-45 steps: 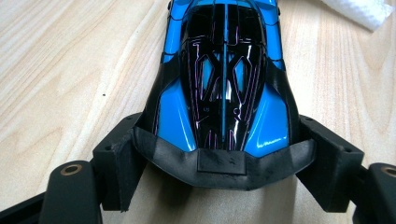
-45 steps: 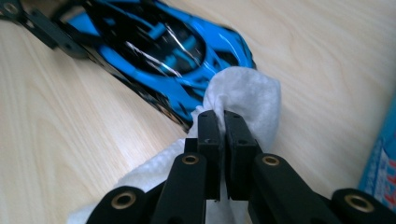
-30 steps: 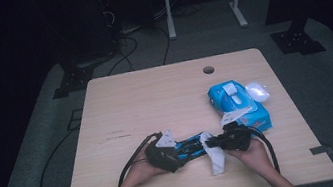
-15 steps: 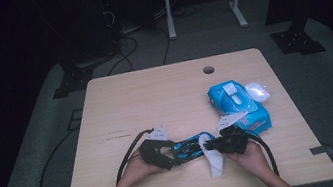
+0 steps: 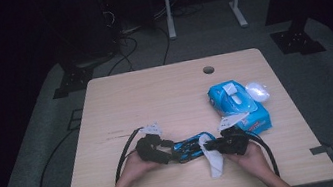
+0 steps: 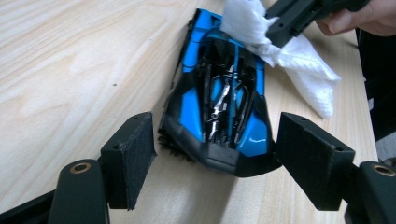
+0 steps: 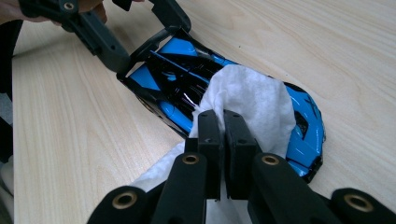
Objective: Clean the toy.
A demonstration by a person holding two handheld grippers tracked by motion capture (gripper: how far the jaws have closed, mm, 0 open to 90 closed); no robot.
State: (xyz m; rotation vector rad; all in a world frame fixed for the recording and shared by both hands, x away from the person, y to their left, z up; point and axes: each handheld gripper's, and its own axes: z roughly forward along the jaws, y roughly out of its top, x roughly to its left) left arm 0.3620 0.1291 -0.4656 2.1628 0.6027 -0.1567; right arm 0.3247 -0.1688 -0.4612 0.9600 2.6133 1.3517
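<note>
High view: a blue-and-black toy sports car point(image 5: 189, 148) lies near the front edge of the bench point(image 5: 165, 98), between the two hands. The left tongs point(image 5: 163, 149) stand at its one end, the right tongs point(image 5: 216, 145) at the other, with a white wipe point(image 5: 213, 159) hanging from them onto the bench. Off to the right lie a blue pack of wipes point(image 5: 237, 105) and, just beside it, a small white object too blurred to name.

Left gripper view: the car point(image 6: 219, 102) sits between the two pads point(image 6: 133, 154), its near end reaching the right pad, while a gap shows at the left pad. The jaws have just been closing about the car, yet they stand open and are not clamped on it. Farther off, the other tongs press the wipe point(image 6: 299, 65) against the car's far end.

Right gripper view: the right tongs point(image 7: 223, 140) are closed tight on the wipe point(image 7: 252, 100), which drapes across the car's point(image 7: 173, 74) middle and front. The left tongs point(image 7: 135, 42) bracket the far end.

Assessment: the step in hand is wiping the car's body while the left tongs steady it. The next move appears to call for a firmer left hold on the car, so that it does not slide, and then a drag of the wipe along the bodywork under light pressure.
</note>
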